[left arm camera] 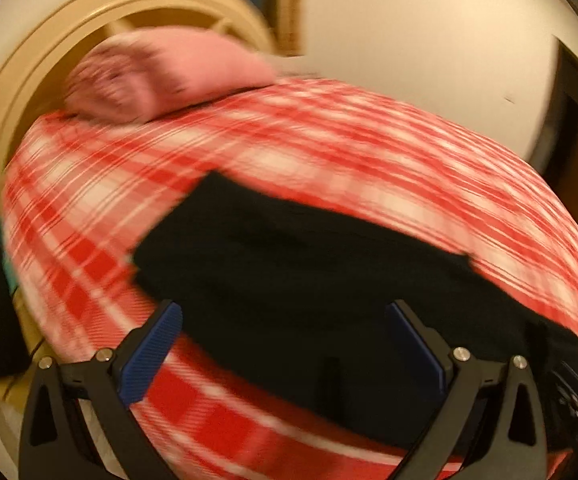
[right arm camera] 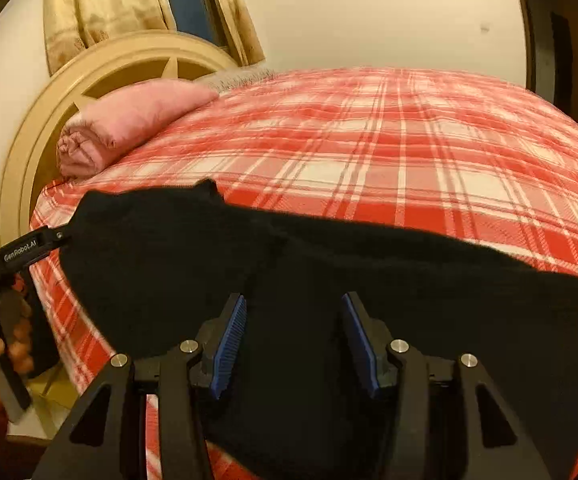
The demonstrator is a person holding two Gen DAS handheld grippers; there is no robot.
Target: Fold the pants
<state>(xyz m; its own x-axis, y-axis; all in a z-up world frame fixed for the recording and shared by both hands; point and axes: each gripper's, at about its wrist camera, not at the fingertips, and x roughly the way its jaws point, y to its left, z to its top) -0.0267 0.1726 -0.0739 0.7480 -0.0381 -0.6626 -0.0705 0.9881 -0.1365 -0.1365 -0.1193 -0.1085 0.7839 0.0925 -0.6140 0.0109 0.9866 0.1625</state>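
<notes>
The black cloth pants (right arm camera: 329, 280) lie flat on the red-and-white checked bed (right arm camera: 409, 152), long side running left to right under both open, empty jaws. Bare bed lies beyond; a pink rolled blanket (right arm camera: 129, 128) sits far left.

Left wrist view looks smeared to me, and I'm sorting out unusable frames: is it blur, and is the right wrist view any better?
Left wrist view: motion blur streaks the plaid blanket and pink pillow. Right wrist view: sharp, plaid crisp, black pants featureless; both fisheye-bent.
</notes>
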